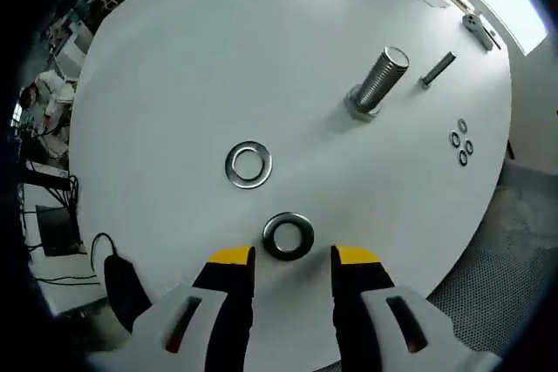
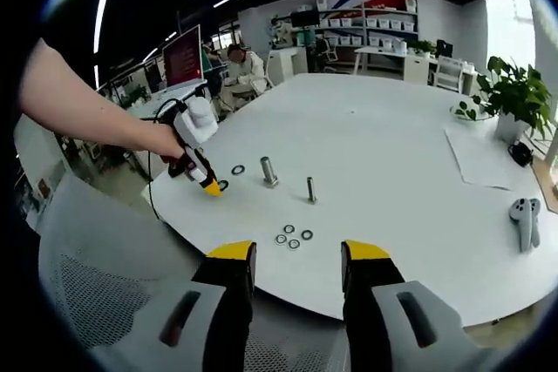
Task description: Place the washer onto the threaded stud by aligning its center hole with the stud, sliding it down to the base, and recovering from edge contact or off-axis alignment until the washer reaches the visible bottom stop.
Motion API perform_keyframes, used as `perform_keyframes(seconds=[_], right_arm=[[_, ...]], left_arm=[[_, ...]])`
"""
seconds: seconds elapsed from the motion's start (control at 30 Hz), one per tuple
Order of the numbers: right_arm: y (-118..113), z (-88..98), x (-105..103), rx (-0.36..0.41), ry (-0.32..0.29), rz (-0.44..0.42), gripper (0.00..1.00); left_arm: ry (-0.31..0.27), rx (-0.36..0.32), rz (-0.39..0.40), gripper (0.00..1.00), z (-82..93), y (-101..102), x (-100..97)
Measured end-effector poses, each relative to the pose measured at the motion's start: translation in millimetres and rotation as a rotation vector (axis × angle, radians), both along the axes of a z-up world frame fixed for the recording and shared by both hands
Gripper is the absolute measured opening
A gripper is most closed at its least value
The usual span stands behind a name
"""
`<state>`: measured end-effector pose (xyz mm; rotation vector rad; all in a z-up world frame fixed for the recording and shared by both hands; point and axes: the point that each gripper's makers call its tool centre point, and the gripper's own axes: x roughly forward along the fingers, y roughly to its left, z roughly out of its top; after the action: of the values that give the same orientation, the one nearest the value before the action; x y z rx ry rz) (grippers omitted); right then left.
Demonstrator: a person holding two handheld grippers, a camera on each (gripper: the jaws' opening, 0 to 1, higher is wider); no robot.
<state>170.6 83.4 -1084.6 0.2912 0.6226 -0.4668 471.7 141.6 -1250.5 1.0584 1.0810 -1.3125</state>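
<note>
While the left gripper [image 1: 292, 256] gapes empty, a dark washer [image 1: 289, 236] lies just ahead – between its jaw tips

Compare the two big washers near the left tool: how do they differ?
The dark washer lies just ahead of the left tool, between its open jaws; the shiny washer lies farther out, toward the thick stud. The shiny one looks paler and brighter. Both lie flat on the white table, untouched.

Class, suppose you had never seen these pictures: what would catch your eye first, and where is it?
The big threaded stud standing upright near the middle of the white table. Next, two large washers: a dark washer just ahead of the open left gripper, and a shiny washer beyond it.
</note>
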Motion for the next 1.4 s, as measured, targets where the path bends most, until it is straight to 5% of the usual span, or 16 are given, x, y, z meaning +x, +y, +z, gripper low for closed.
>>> perform_keyframes(seconds=[0.07,1.0,1.13,1.4], right_arm=[[-1,0.3,0,-0.001,0.000,-0.002,0.42],[-1,0.7,-1,0.000,-0.003,-0.001,0.41],[-1,1.0,-1,0.001,-0.003,-0.001,0.41],[-1,1.0,-1,0.001,-0.004,0.001,0.40]], left_arm=[[-0.041,-0.003,-0.052,0.32,1.7,2,2.3],[-0.027,0.057,-0.054,0.32,11.2,3,-13.1],[-0.029,0.044,-0.059,0.21,13.0,4,-12.2],[-0.028,0.053,-0.073,0.22,11.1,2,-7.9]])
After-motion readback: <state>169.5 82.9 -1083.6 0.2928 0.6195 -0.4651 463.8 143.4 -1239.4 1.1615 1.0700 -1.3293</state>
